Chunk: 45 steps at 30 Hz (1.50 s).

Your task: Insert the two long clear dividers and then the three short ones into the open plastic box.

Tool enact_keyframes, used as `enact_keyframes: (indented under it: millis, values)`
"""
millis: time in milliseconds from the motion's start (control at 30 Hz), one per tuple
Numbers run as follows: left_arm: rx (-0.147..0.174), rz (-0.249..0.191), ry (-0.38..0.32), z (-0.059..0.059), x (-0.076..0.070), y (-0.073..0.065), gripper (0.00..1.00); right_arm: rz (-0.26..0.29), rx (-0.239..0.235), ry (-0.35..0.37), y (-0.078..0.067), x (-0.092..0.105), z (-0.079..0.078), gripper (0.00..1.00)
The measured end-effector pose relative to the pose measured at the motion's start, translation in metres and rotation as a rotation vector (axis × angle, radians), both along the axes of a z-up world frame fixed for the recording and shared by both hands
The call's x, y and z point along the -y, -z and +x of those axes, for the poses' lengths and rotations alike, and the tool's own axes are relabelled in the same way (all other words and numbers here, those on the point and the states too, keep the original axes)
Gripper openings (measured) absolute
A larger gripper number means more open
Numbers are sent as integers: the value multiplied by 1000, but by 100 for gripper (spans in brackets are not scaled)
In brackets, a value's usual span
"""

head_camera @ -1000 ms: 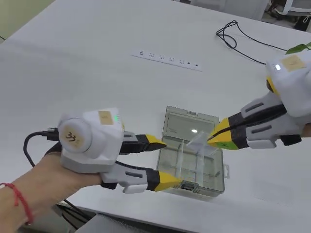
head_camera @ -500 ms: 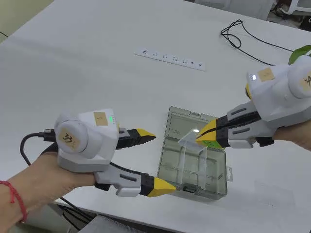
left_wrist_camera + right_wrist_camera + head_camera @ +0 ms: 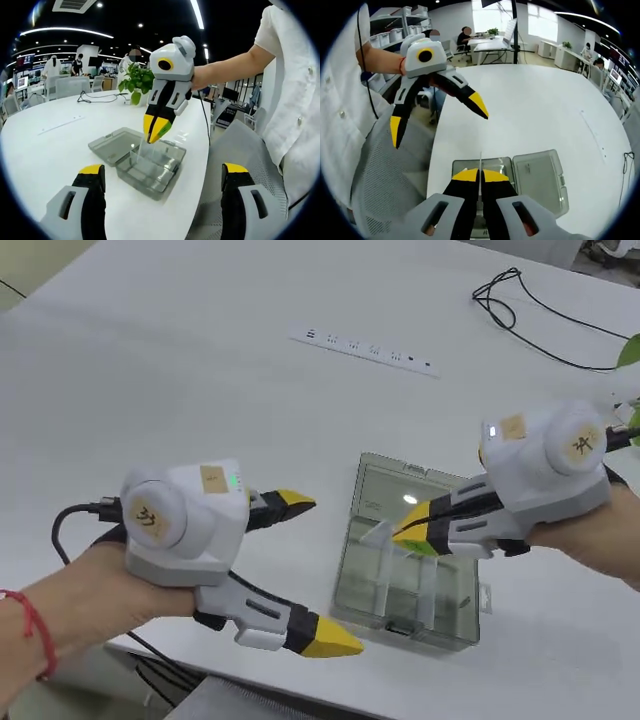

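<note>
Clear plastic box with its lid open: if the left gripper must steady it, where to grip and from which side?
Probably the left side wall of the clear plastic box, coming in from the left. That thin upright wall suits the open left gripper; the lid lies flat on the far side, and the right gripper holds a clear divider over the box.

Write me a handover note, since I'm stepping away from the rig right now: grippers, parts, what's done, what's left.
Left hand-held gripper: open, empty, beside the box in the head view.
Right hand-held gripper: shut on a clear divider, held above the open box.
Done: long dividers appear to stand in the box; the clear plastic makes the count uncertain.
Left: lower the held divider into its slots, then fit any short ones not yet in.
</note>
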<state>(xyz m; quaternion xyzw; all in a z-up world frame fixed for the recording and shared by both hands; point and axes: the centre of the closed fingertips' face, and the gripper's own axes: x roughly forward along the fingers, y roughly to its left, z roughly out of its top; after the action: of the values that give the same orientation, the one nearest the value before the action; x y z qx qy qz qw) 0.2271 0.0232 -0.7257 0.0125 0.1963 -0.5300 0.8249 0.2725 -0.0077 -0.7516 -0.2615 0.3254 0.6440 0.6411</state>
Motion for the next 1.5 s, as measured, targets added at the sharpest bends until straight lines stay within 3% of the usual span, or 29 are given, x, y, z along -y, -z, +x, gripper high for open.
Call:
enact_keyframes:
  millis: [467,733,933,1200,1500]
  values:
    - [-11,2,2,1,0,5,100,-6,-29,10,4,-5,-3,3]
    - [-13,-4,1,2,1,5,100,-4,-14,-1,8,-6,-4,2]
    - [-20,-10,2,1,3,6,100,-19,13,-36,19,-12,-2,2]
    - [-21,-13,3,1,3,6,99,-44,7,-34,36,-13,0,2]
    - [-26,-11,2,1,2,7,99,-68,1,-36,45,-15,1,2]
